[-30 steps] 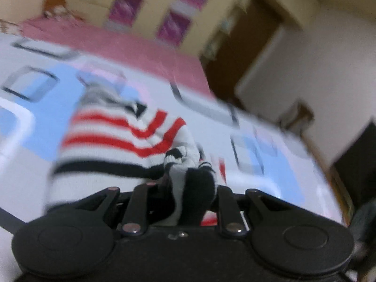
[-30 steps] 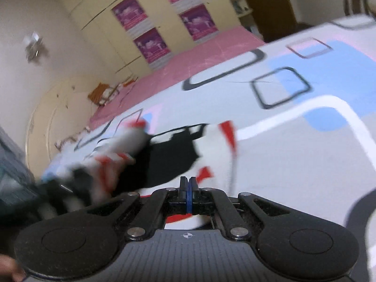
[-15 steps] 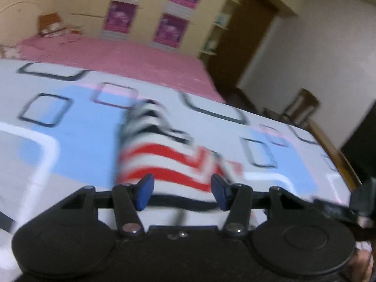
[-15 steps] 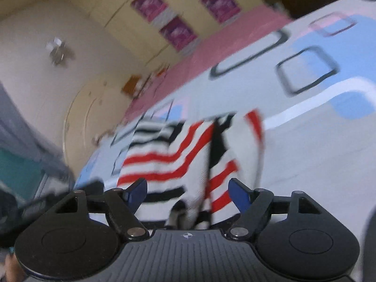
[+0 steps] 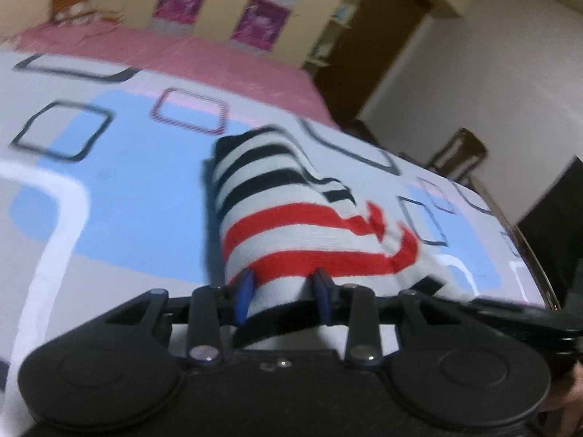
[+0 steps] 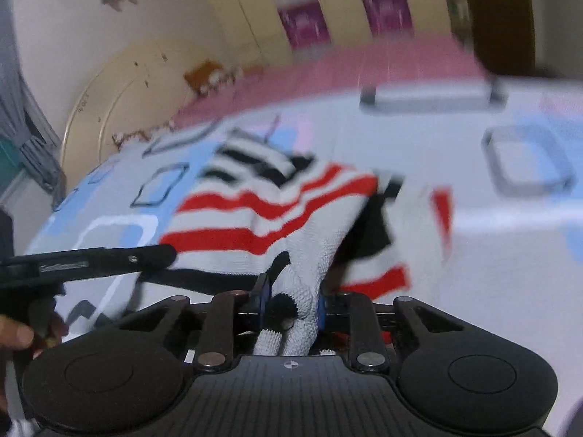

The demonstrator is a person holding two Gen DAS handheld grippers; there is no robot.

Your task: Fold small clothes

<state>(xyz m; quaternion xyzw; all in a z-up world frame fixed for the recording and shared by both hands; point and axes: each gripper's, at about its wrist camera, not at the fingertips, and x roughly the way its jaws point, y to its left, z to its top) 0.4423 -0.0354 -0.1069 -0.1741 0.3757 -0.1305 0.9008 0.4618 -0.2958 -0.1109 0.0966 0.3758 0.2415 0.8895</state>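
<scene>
Here the white knitted garment with red and black stripes lies on the patterned bedsheet, each tool pinching it; only the right view shows the left tool from outside, right tool gripping bunched fabric.

A knitted cloth sweater, ribbed and matt, with red, black and white stripes, lies on a smooth printed cloth sheet. The left gripper and right gripper are matt black plastic with shiny metal rivets and blue pads.
</scene>
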